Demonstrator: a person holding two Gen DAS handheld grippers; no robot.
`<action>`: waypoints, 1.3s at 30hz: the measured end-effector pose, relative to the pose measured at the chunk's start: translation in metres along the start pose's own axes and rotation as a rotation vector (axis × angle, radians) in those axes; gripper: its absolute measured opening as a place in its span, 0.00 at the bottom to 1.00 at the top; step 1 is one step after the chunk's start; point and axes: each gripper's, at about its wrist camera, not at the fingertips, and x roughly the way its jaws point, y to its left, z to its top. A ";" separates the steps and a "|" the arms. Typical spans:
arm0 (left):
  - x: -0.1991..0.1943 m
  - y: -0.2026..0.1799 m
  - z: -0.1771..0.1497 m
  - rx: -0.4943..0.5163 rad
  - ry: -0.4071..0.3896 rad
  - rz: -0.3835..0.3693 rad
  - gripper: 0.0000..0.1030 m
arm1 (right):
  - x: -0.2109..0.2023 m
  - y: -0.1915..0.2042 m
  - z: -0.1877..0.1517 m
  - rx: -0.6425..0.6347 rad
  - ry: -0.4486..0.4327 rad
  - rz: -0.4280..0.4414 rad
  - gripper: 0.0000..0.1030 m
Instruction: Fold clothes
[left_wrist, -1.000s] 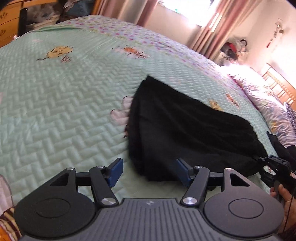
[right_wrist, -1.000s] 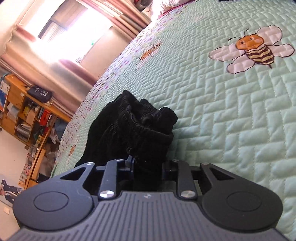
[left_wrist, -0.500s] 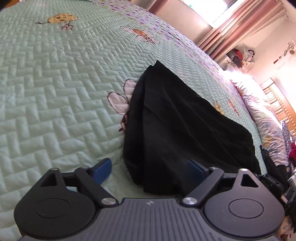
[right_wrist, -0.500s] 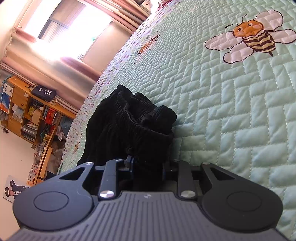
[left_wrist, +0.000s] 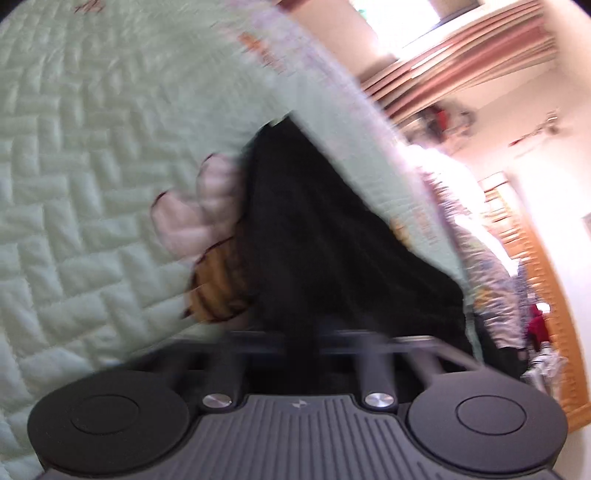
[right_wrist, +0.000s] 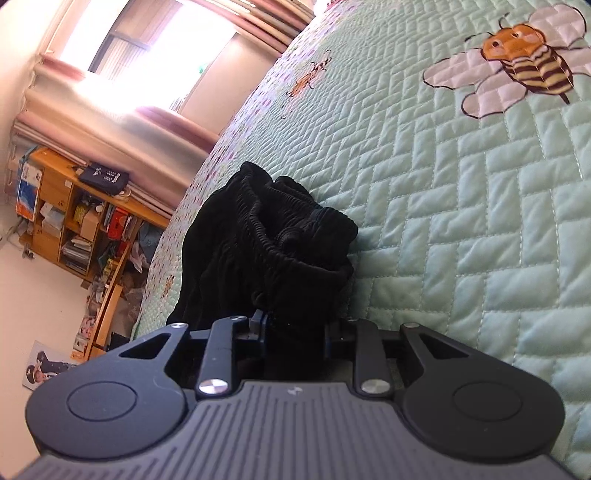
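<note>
My left hand-held gripper (left_wrist: 308, 338) is clenched on the black garment's (left_wrist: 325, 236) near edge at lower centre, while my right hand-held gripper (right_wrist: 295, 326) grips its bunched waistband (right_wrist: 295, 236) on the bed (right_wrist: 461, 221).

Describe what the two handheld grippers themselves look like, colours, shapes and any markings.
Both the left gripper and right gripper are matte black, with a ribbed grey central plate carrying a small pale logo, a round disc on each side, and silver screw heads on the linkage arms. The right gripper's fingers show blue pads.
</note>
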 end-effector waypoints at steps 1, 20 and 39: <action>0.001 0.002 0.000 -0.021 0.005 0.005 0.06 | -0.001 0.001 0.000 -0.005 -0.001 -0.002 0.25; -0.116 -0.037 -0.100 -0.095 0.151 -0.080 0.06 | -0.163 0.007 -0.045 0.114 0.036 0.013 0.24; -0.187 -0.015 -0.181 0.173 0.027 0.174 0.49 | -0.282 -0.032 -0.097 -0.110 0.093 -0.173 0.58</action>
